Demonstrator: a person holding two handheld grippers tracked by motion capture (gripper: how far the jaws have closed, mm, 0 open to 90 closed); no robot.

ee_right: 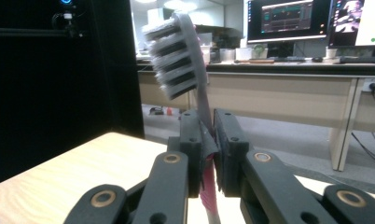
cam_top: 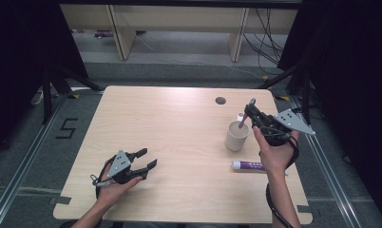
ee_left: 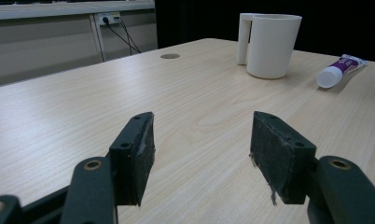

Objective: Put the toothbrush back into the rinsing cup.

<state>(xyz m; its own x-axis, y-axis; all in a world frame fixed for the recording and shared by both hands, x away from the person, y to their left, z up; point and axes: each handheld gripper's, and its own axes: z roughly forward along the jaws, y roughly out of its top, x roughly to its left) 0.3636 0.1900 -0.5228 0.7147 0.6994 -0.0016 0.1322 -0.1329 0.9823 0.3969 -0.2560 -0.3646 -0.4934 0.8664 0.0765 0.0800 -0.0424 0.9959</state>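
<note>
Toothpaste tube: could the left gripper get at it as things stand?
Probably yes. The left gripper is open and holds nothing, and bare table lies between it and the tube. The cup stands off to one side, clear of the line.

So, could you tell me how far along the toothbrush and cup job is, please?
Done: the right gripper is shut on the toothbrush, bristles up, with its handle end dipping into the cup. In hand: lowering it in. Left: letting go, so the brush stands in the cup. The toothpaste lies untouched beside the cup, and the left gripper rests open and empty.
</note>
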